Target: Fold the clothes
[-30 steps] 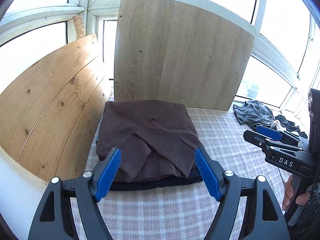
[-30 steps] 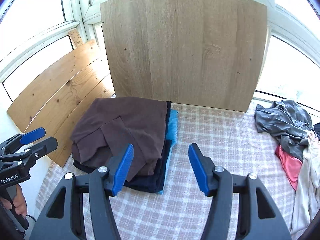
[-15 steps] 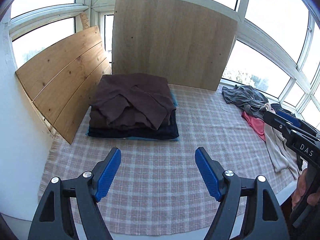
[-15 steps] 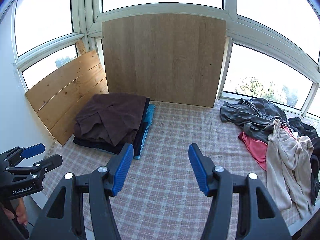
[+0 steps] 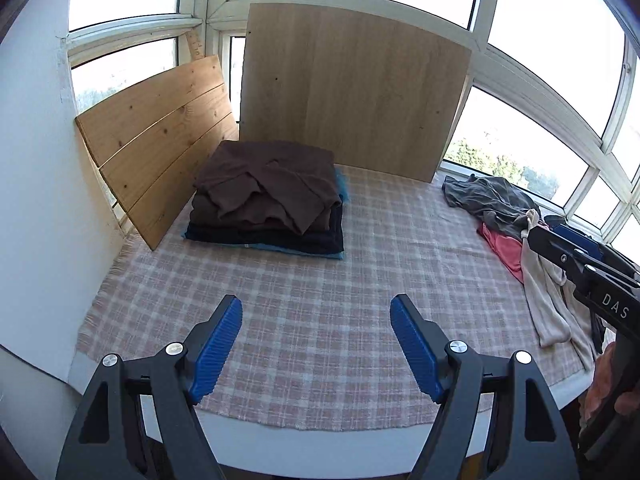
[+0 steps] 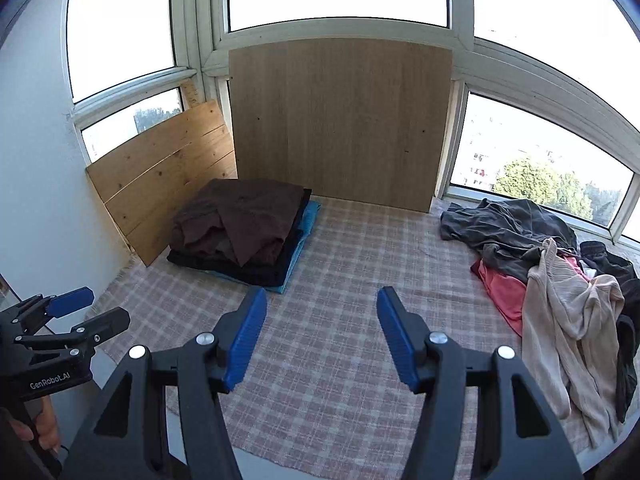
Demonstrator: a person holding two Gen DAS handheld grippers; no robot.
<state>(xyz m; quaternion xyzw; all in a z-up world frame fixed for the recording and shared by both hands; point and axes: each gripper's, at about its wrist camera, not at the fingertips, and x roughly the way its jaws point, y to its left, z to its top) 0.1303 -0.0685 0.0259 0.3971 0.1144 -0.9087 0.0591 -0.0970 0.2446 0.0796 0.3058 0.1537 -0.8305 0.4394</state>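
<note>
The heap of unfolded clothes lies at the right edge of the frame, nearer the right tool than the left tool. Both tools gape empty over the checked cloth; the folded stack sits upper left.

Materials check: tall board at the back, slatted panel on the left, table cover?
Tall board: looks like matte oak-effect laminate; even grain, drilled holes. Slatted panel: likely bare pine; knots, plank seams. Table cover: woven plaid cloth, seemingly cotton; frayed fringe at the left edge.
</note>
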